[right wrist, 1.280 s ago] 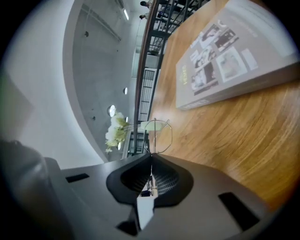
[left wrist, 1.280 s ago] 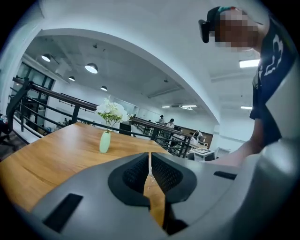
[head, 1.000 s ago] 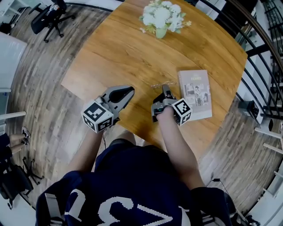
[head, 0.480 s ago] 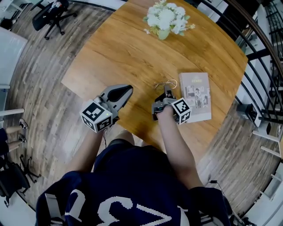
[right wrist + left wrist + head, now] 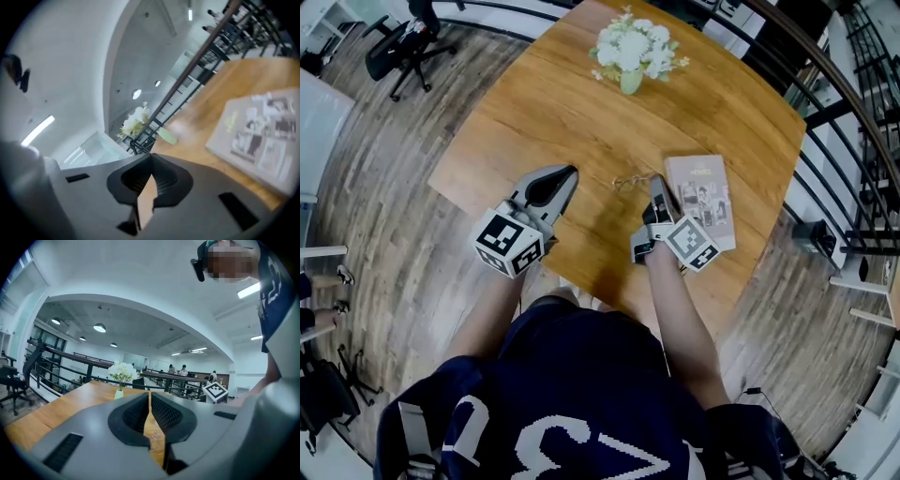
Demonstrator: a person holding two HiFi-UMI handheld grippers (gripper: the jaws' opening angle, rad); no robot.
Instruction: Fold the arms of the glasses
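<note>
The thin wire-framed glasses (image 5: 633, 179) lie on the round wooden table (image 5: 553, 112), too small here to tell how their arms stand. My right gripper (image 5: 656, 180) hovers just right of them, rolled to one side, jaws shut with nothing showing between them (image 5: 151, 159). My left gripper (image 5: 570, 171) is held over the table left of the glasses, also shut and empty (image 5: 149, 397). Neither gripper view shows the glasses.
A book (image 5: 701, 199) lies flat right of the right gripper, and is also in the right gripper view (image 5: 262, 140). A vase of white flowers (image 5: 628, 52) stands at the table's far side. A railing (image 5: 853, 103) runs along the right, and an office chair (image 5: 398, 37) stands at top left.
Both grippers have lifted off the table; the right one rose more and rolled, so its marker cube now faces up. The glasses stay on the table.
</note>
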